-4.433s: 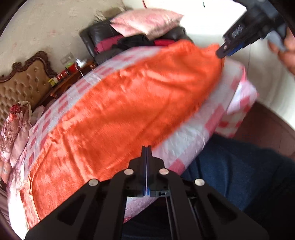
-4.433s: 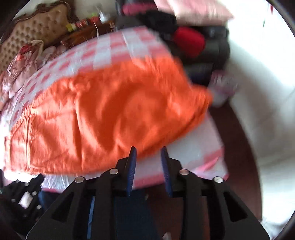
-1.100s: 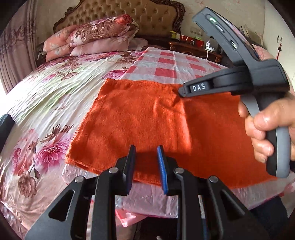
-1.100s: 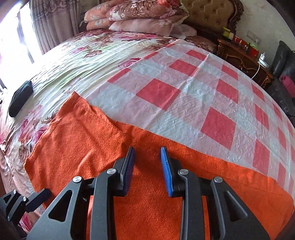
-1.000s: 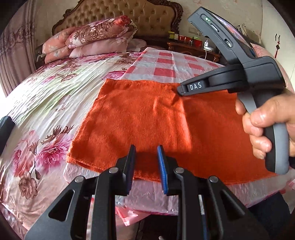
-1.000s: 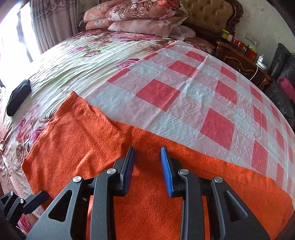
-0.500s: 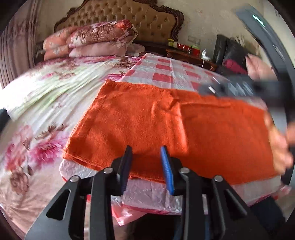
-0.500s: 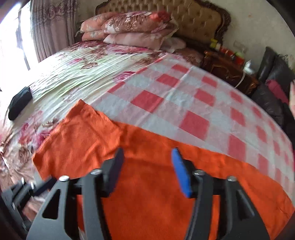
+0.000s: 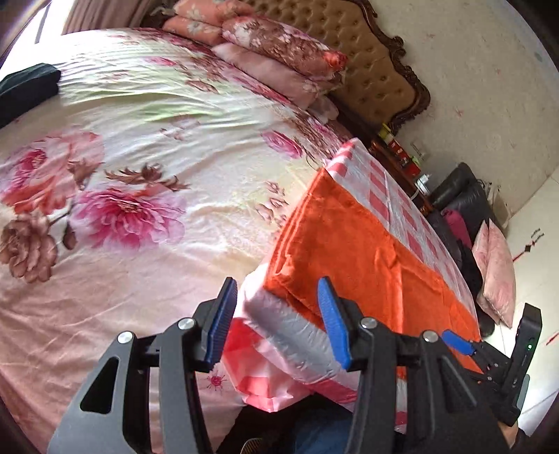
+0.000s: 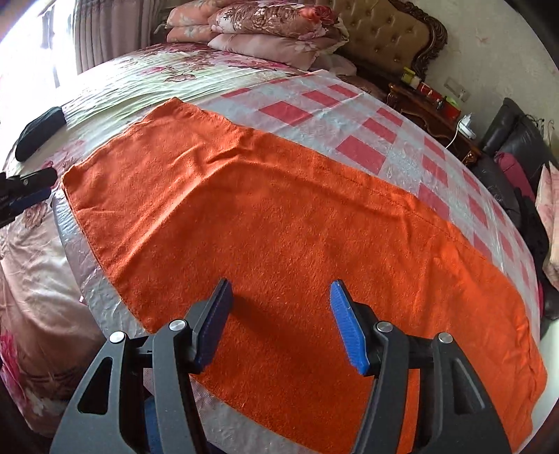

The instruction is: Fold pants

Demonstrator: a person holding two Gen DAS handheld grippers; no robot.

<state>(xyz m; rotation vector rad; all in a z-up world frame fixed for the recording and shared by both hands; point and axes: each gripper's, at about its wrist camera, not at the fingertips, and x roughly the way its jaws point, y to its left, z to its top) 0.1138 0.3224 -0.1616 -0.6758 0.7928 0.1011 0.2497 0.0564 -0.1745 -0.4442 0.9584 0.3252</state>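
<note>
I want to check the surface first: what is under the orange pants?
The orange pants lie on a red-and-white checked plastic sheet, spread over the floral bedcover. The sheet's part beneath them is covered.

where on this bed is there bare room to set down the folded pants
Free: the floral bedspread between the orange fleece pants and the dark pouch, and the pink checked plastic sheet beyond the pants. Crowded: the stacked pillows at the headboard.

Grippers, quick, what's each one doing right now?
Left gripper: jaws opening, holding nothing.
Right gripper: open over the orange pants, holding nothing.
</note>
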